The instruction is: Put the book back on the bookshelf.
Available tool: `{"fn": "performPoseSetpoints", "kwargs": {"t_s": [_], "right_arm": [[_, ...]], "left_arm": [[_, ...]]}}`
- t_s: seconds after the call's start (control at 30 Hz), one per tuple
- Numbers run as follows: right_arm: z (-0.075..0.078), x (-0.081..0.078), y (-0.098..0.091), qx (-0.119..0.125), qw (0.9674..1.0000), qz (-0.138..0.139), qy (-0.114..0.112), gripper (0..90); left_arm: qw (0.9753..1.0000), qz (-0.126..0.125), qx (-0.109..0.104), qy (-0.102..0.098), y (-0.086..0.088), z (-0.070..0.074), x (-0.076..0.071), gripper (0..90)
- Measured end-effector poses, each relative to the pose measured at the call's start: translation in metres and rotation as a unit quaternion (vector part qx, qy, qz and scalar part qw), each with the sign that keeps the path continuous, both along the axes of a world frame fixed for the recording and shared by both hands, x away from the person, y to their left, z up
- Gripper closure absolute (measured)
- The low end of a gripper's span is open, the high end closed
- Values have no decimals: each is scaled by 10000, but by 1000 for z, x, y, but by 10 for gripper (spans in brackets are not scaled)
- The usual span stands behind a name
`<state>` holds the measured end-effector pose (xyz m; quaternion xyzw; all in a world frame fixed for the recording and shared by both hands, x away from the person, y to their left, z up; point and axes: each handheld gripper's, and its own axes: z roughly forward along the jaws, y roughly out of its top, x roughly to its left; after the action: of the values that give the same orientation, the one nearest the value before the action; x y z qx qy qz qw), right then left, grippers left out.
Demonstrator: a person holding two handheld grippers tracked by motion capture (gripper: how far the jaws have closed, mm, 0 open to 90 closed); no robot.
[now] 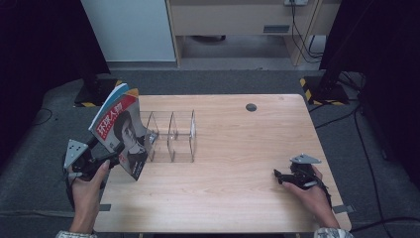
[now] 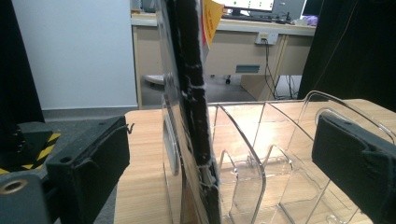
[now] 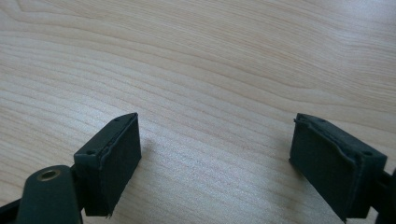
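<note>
Office lab, desk (image 2: 261, 32), monitors (image 2: 261, 4)

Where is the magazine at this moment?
In the high view the magazine stands tilted at the table's left side, at the left end of the clear rack, with the left tool at its lower edge.

One magazine (image 1: 121, 133); one clear rack (image 1: 171, 136); two tools.

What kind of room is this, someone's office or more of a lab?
Probably a lab or office set up for recording. A wooden table stands between black stands with hazard-striped bases, and behind it the left gripper view shows a desk with monitors and cables.
</note>
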<state>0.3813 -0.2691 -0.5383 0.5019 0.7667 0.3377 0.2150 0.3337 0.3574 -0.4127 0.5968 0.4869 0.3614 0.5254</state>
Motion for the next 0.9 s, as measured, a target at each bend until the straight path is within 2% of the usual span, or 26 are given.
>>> {"fn": "performPoseSetpoints", "kwargs": {"t_s": [0.4,0.9], "right_arm": [[0,0,0,-5,10000,31,1,160],[0,0,0,-5,10000,31,1,160]], "left_arm": [[9999,-87,88,53,-2,-3,-9,46],[9995,-279,48,148,-2,-11,-32,61]]}}
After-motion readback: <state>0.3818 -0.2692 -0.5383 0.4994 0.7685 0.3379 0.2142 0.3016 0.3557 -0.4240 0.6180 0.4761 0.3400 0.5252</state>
